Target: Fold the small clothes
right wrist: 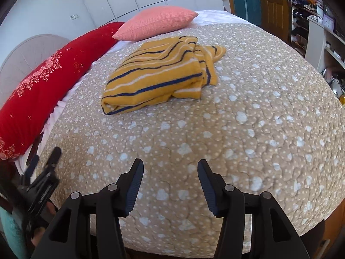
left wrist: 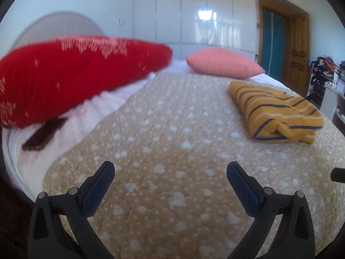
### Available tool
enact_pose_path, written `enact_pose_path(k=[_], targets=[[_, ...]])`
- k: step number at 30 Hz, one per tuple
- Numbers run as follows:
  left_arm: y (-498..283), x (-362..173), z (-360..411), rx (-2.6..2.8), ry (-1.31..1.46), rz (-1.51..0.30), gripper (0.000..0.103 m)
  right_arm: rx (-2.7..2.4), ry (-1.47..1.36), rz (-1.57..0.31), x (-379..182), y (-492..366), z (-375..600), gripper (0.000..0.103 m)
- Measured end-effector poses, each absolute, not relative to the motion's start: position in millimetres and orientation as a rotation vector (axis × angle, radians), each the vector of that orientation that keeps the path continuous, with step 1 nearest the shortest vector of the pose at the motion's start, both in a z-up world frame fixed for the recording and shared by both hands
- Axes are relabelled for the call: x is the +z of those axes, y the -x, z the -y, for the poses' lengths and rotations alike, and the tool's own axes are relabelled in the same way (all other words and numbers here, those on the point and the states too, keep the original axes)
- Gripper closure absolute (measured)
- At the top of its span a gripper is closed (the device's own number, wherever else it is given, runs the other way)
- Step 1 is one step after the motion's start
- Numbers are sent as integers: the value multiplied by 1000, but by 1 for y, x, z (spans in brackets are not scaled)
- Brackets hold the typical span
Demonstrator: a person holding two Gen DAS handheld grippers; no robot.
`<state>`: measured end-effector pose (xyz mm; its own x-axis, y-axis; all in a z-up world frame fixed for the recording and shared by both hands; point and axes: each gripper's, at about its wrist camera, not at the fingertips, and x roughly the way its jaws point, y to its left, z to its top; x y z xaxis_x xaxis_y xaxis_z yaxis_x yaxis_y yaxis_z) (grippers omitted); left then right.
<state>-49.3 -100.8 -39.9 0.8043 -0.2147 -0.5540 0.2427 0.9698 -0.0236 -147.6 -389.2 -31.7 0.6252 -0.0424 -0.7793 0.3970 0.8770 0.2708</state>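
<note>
At the left side of the bed, a long red pillow with pale flower patterns lies along the edge, and behind it stands a rounded grey headboard. The left gripper hangs over the beige bedspread with its jaws wide apart and nothing between them. Further toward the middle, a pink pillow rests near the white wardrobe doors. Just in front of this pillow lies the yellow striped garment, roughly folded on the bedspread, well apart from both grippers. The right gripper is also spread and empty. At the right are a wooden door and cluttered shelves.
</note>
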Motion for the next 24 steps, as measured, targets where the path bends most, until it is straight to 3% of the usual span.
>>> enact_pose_path(k=[5,24], targets=[[25,-62,97,-220,-29,-715,0,-279,-468,-878,-34,146,391,46],[14,-69,108,-177,-104,-750,0,-333,-444,-917,-20,133,381,45]])
